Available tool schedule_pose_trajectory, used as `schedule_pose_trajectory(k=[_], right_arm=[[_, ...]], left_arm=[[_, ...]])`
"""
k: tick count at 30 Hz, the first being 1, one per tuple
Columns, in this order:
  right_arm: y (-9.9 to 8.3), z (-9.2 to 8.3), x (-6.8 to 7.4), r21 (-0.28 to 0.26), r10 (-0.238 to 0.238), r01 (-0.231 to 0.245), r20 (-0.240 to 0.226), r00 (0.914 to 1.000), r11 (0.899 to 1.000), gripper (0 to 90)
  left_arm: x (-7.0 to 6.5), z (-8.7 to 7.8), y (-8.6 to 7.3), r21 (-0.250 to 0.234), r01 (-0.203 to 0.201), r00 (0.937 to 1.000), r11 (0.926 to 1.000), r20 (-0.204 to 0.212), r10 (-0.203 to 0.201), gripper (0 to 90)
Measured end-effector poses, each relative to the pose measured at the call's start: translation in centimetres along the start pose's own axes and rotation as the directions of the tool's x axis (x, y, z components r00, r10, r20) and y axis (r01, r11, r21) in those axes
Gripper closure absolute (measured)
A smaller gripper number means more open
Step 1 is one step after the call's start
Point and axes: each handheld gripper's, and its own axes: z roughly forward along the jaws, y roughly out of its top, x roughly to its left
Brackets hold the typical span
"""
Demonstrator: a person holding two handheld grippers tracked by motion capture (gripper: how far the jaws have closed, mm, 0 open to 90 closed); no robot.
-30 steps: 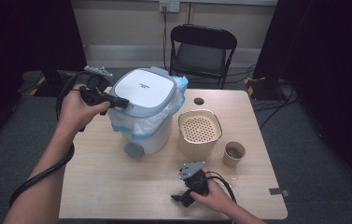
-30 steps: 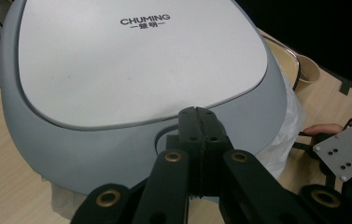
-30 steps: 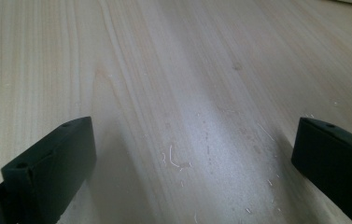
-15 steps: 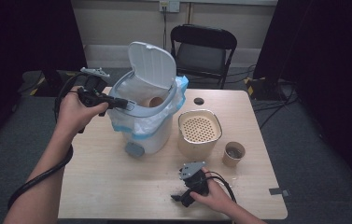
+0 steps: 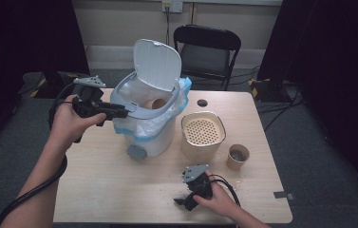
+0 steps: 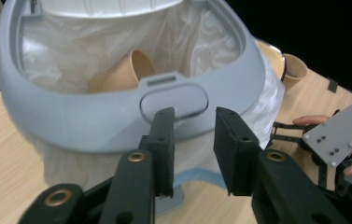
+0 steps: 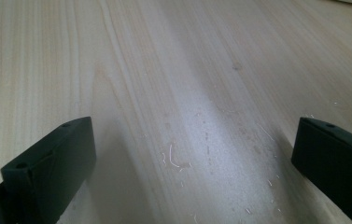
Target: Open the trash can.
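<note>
A white and grey bin with a clear liner stands mid-table, its lid raised upright. A brown paper cup lies inside it. My left gripper is at the bin's near-left rim. In the left gripper view its jaws stand a little apart, nothing between them, right in front of the oval latch button on the grey rim, and the cup shows behind. My right gripper rests low near the table's front edge, with the jaws wide open over bare wood.
A beige perforated container stands right of the bin, with a small paper cup beside it. A dark disc lies on the wooden table. Behind the table stands a black chair.
The bin's lid has swung from shut to fully upright, uncovering the cup inside. Both grippers have stayed about where they were.
</note>
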Motion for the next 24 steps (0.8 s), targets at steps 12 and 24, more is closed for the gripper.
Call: schedule_pose_trajectory(k=[12, 24], right_arm=[[0.0, 0.0, 0.0, -0.001, 0.000, 0.000, 0.001, 1.0000, 1.000, 0.0], [0.0, 0.0, 0.0, -0.001, 0.000, 0.000, 0.002, 1.0000, 1.000, 0.0]], left_arm=[[0.0, -0.2, -2.6, 0.017, -0.014, 0.9996, 0.9998, -0.023, 0.014, 50.4], [-0.5, 1.2, -4.4, 0.027, -0.017, 0.9999, 0.9995, 0.003, 0.016, 34.0]])
